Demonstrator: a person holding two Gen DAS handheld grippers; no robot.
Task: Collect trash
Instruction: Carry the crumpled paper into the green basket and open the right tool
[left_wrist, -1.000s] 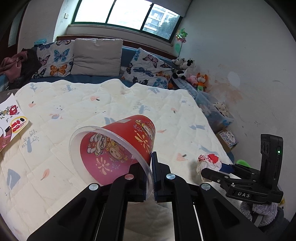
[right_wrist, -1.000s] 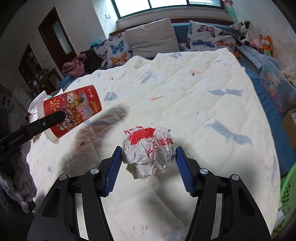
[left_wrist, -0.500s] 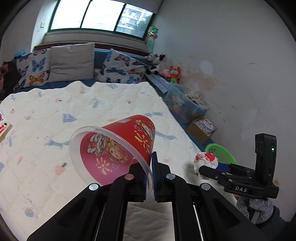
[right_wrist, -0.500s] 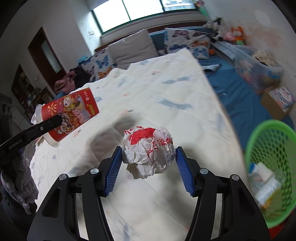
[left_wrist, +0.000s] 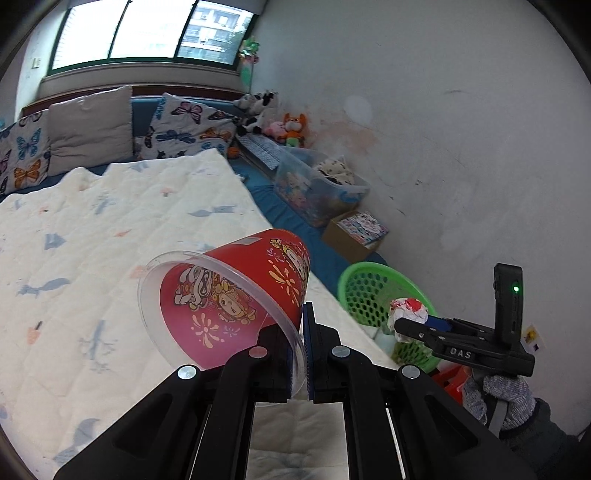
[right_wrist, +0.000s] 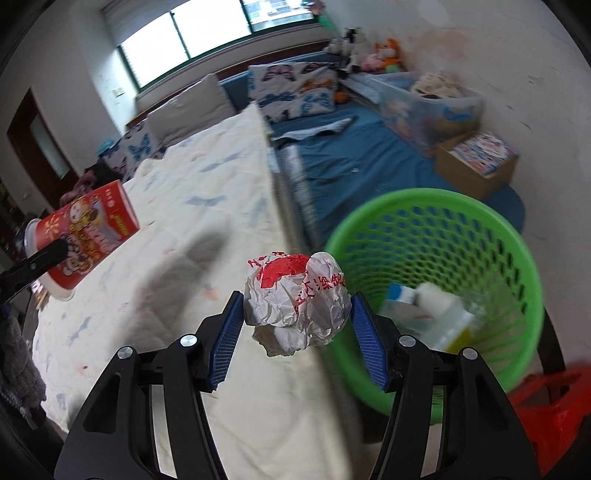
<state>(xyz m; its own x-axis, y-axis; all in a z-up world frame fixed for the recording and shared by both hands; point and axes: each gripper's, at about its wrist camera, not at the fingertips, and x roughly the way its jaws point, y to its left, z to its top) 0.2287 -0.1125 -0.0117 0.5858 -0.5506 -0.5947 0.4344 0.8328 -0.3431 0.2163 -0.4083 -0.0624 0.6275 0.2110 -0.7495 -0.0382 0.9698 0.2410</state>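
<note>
- Left tongs (left_wrist: 300, 363) clamped on red cup (left_wrist: 236, 295) rim, cup tilted.
- Right tongs (right_wrist: 297, 343) gripping paper wad (right_wrist: 295, 299), green basket (right_wrist: 524, 266) just beyond, rightward.

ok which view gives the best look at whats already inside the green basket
The right wrist view: it looks down into the green basket, showing blurred white and pale items at its bottom, past the crumpled wrapper in the right gripper. The left wrist view shows the basket side-on and smaller, its contents mostly hidden.
</note>
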